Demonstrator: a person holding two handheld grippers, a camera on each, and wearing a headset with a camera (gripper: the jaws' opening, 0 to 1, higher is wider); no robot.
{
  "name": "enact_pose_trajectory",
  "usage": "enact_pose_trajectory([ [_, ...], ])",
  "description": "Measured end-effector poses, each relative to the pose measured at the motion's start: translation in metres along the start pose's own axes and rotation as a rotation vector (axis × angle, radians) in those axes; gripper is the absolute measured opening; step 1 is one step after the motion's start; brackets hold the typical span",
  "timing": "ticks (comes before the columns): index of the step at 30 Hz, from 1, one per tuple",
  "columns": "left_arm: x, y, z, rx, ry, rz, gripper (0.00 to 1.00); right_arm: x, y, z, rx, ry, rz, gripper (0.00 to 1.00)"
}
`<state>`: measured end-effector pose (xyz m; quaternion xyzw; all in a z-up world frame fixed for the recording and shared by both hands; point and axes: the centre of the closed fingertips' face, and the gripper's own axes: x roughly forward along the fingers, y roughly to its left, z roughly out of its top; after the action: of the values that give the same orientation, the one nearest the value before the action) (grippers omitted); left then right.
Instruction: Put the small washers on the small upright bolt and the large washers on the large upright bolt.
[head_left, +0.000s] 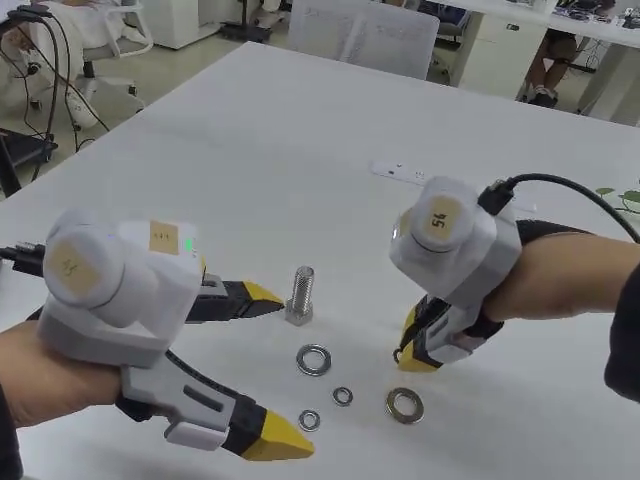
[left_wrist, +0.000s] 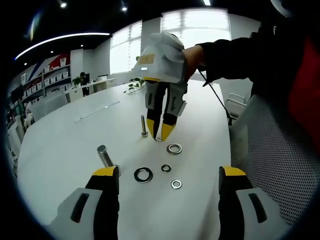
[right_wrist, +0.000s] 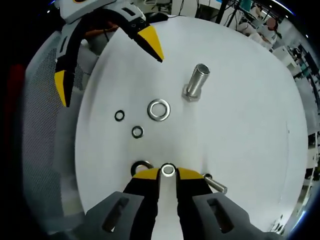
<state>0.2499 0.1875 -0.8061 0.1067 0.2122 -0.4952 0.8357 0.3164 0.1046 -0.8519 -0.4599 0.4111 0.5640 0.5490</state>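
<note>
While pointing its thread straight up, the large bolt (head_left: 303, 293) is standing on the far side of the loose washers (head_left: 314, 360), head view; left gripper view, the left gripper (left_wrist: 169, 175) is gaping empty; right gripper view, the right gripper (right_wrist: 168, 174) is pinching a washer (right_wrist: 167, 170) near the small bolt (right_wrist: 215, 184).

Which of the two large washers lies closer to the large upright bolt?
The large washer lying just below the large bolt in the head view; the other large washer lies farther off, beside the right gripper.
</note>
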Motion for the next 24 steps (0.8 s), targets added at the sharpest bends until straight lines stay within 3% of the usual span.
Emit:
enact_pose_trajectory([
  [12, 0.002, 0.000, -0.001, -0.001, 0.003, -0.002, 0.81, -0.004, -0.003, -0.023, 0.048, 0.001, -0.007, 0.14],
  [24, 0.003, -0.001, -0.001, 0.002, 0.009, -0.005, 0.81, -0.025, -0.017, -0.046, 0.098, 0.006, -0.056, 0.14],
])
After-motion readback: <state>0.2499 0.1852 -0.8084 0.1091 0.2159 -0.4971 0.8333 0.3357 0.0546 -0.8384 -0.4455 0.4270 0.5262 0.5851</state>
